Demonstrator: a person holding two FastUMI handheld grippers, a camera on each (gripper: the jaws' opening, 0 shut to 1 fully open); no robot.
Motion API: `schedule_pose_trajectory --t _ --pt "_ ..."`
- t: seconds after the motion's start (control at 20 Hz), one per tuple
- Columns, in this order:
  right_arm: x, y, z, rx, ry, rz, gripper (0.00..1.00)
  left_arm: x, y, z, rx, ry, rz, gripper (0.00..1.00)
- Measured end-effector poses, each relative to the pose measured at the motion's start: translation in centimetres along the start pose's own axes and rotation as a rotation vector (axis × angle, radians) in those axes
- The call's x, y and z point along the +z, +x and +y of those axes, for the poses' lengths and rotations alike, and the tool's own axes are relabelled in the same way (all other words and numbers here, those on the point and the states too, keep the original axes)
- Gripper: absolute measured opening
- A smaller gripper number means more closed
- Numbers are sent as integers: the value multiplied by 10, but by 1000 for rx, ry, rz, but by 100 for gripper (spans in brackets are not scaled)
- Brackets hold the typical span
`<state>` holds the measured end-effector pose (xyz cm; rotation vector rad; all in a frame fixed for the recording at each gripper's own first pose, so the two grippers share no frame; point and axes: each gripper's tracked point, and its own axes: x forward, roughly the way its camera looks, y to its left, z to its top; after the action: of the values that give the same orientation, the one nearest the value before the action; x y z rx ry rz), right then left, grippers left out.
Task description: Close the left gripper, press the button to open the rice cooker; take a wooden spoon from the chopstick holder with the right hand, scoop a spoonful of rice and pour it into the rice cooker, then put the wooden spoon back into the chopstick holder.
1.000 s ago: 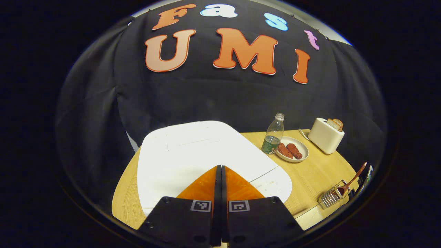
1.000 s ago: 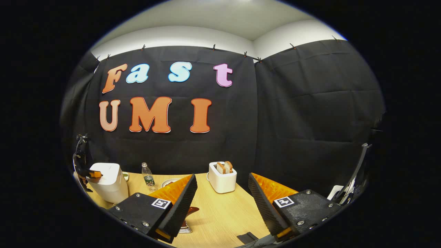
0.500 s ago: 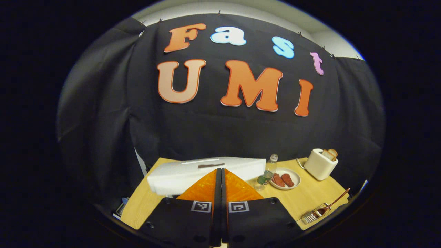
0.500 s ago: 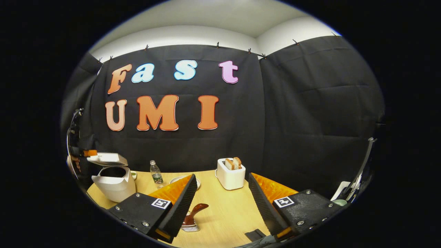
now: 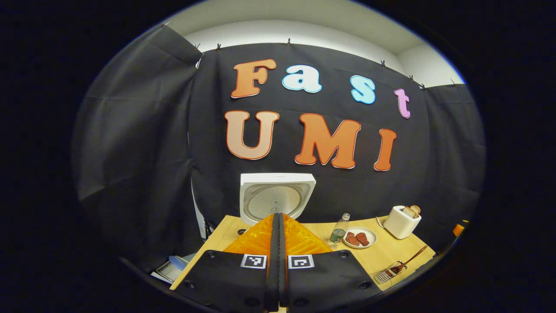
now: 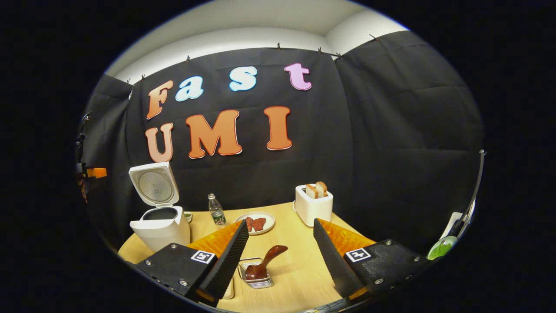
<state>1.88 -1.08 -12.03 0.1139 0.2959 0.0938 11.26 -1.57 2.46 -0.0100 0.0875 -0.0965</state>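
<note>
Rice cooker [image 6: 160, 217] lid upright, left hand-held gripper [image 5: 278, 217] closed empty, right hand-held gripper [image 6: 280, 228] wide above wooden spoon [image 6: 265, 262]

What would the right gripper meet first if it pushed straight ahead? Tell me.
Probably the wooden spoon in its wire holder, lying between the open right gripper and the table beyond; depth is hard to judge.

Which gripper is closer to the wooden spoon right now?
Right. The right gripper hangs open just above the wooden spoon in its holder. The left gripper is shut by the open rice cooker, far across the table.
</note>
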Motion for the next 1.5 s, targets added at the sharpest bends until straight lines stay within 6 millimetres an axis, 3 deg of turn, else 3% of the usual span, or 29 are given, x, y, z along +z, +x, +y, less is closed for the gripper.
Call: schedule_pose_trajectory --t 0.4,0.65,0.8,1.05,1.25,1.45,1.5 --pt "-80 51 1 61 122 158 95 19 -65 32 83 -21 -53 5" --pt "-118 75 -1 68 217 243 95 20 -90 49 134 -32 -63 6" --pt "-130 85 5 92 313 289 92 14 -99 58 172 -31 -54 5" --pt "-144 101 9 93 358 332 70 18 -110 75 239 -33 -73 6" --pt "-144 108 14 105 394 352 54 21 -117 84 282 -9 -93 42" --pt "-141 112 18 95 397 332 41 24 -120 91 304 -15 -118 46" --pt "-140 111 22 106 405 338 37 24 -123 87 296 -19 -119 64"
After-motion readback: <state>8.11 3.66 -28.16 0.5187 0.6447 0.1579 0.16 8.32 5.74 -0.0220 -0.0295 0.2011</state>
